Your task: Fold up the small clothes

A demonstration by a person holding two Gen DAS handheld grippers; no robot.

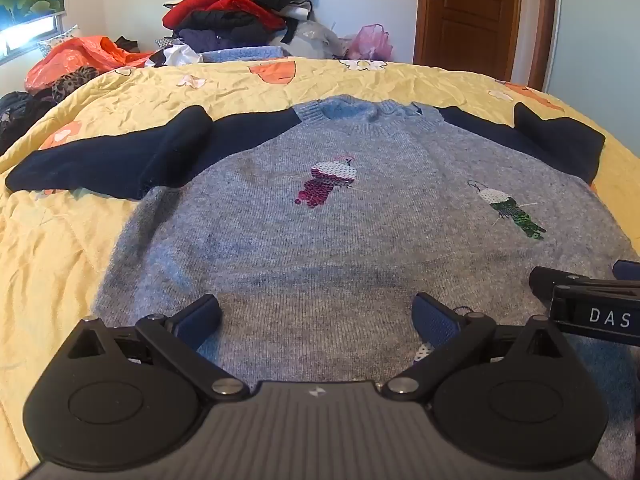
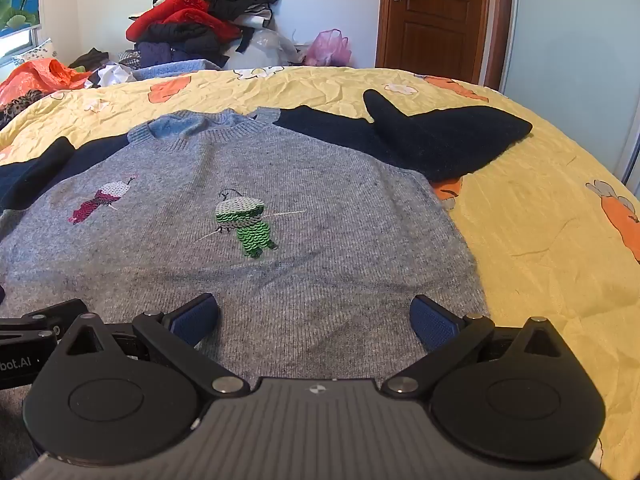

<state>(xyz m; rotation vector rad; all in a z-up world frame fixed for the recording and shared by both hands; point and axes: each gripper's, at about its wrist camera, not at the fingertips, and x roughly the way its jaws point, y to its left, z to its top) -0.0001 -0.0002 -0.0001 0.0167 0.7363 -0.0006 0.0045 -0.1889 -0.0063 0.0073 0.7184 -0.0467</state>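
The sweater (image 1: 328, 240) lies flat on the bed (image 2: 540, 248), just ahead of both wide-open, empty grippers: left (image 1: 316, 320), right (image 2: 314, 318). Soft, limp knit, probably light; best pinched at hem corners or the navy sleeves (image 2: 440, 136).

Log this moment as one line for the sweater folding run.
sweater: flat on bed, unfolded | left gripper: open | right gripper: open

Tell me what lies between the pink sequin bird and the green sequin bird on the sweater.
Only bare grey knit separates the pink sequin bird from the green sequin bird on the sweater, in both wrist views.
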